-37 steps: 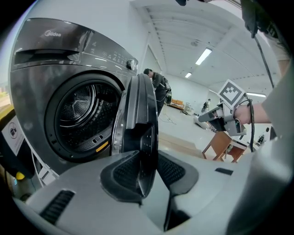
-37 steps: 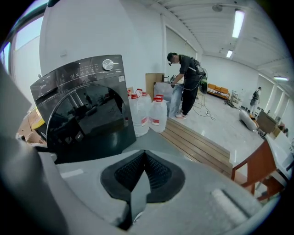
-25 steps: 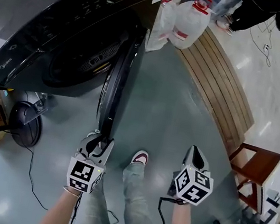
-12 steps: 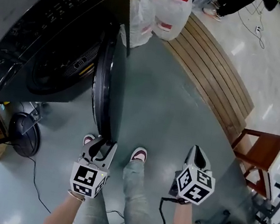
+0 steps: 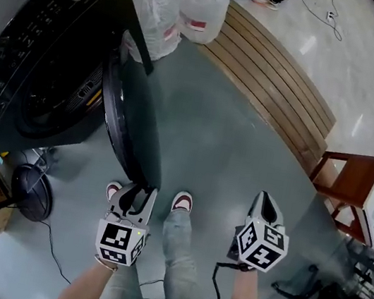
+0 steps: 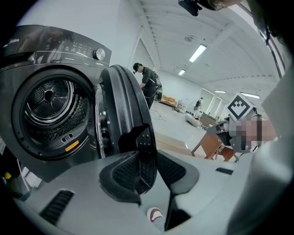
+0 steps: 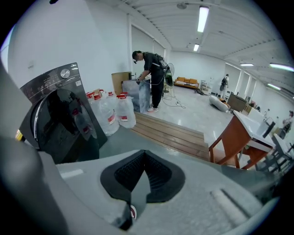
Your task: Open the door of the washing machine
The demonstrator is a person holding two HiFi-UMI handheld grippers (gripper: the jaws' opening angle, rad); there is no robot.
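Door (image 5: pixel 133 129) of the washer (image 5: pixel 35 33) stands swung well out, edge-on to you, w/ the drum (image 6: pixel 50 108) fully exposed, so I'd call the job mostly done. Your left hand-held gripper (image 5: pixel 138 192) is clamped on the door's free edge, pads pressing both faces. Your right hand-held gripper (image 5: pixel 263 203) hangs off to the right, jaws together w/ nothing in them, well apart from the door. What's left, prob.: swing a bit wider if you want it full open, then let go & back off.

Room: the floor right of the door is bare as far as the wood slats (image 5: pixel 276 89), so there's plenty of arc. The jugs (image 5: pixel 198 7) sit far, just beside the washer's hinge-side corner; watch them at full swing. Your shoe (image 5: pixel 181 200) is near the door's free edge. The fan (image 5: pixel 33 190) & its cable are near left, under the washer front. The chair (image 5: pixel 345 187) is well apart, far right.
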